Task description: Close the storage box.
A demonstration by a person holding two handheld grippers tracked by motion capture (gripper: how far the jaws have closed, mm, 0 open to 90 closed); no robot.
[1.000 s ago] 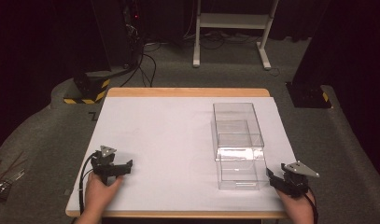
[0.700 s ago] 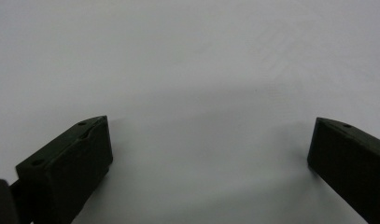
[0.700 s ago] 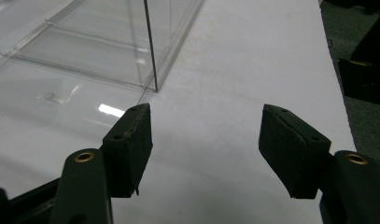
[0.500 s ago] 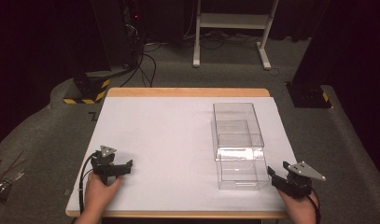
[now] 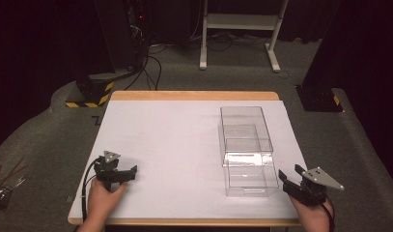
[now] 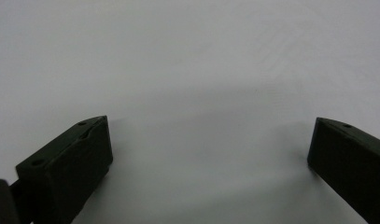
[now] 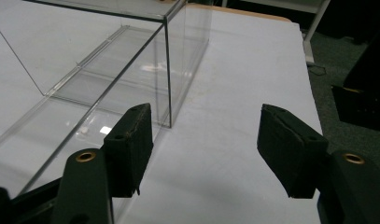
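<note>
from the high view, the clear plastic rectangular box (image 5: 246, 150) sits on the right half of the white-covered worktop (image 5: 175, 145), its near end towards the person. it looks like a case with an inner drawer partly drawn out towards the near edge, though the see-through walls make that hard to settle. the right tongs (image 5: 291, 181) hover just beside its near right corner, not touching it. the left tongs (image 5: 129, 173) rest low over bare worktop, well apart from the box.

in the left gripper view, the left tongs (image 6: 208, 154) stand wide open with nothing but white surface between the jaws.

in the right gripper view, the right tongs (image 7: 206, 135) are also spread open and empty, the box (image 7: 99, 70) just ahead of the left-hand jaw, its corner edge close by.

by my reckoning the work is barely begun: nothing is gripped, the box stands untouched, and the whole handling of it is left to do.
</note>
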